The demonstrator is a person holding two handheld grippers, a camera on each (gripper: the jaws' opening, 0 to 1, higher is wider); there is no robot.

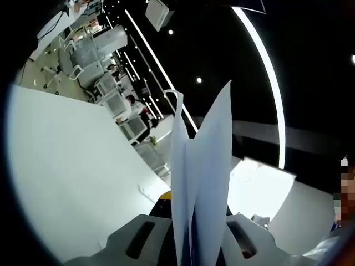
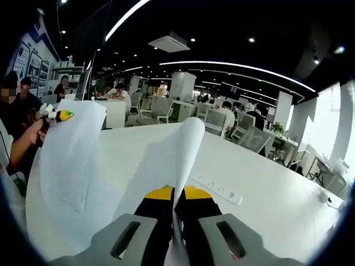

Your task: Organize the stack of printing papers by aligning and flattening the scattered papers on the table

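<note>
papers: the sheets (image 1: 201,183) are up in the air, not lying on the table (image 1: 72,183), pinched at both ends.
left gripper: left gripper (image 1: 194,244) is clenched on one edge, with the sheets fanning up toward 12 o'clock between its jaws.
right gripper: right gripper (image 2: 173,221) is clamped on the other edge, where the paper curls up toward 12.
key relation: looks like the long axis runs gripper to gripper, so squaring up means dropping both hands together onto the table below. Neither hand is nearer.
view differences: right gripper view catches the left gripper out at 10 o'clock holding the far edge, plus a power strip (image 2: 217,190) at 2 o'clock. Left gripper view shows the sheet edges splayed apart, so not aligned yet.
</note>
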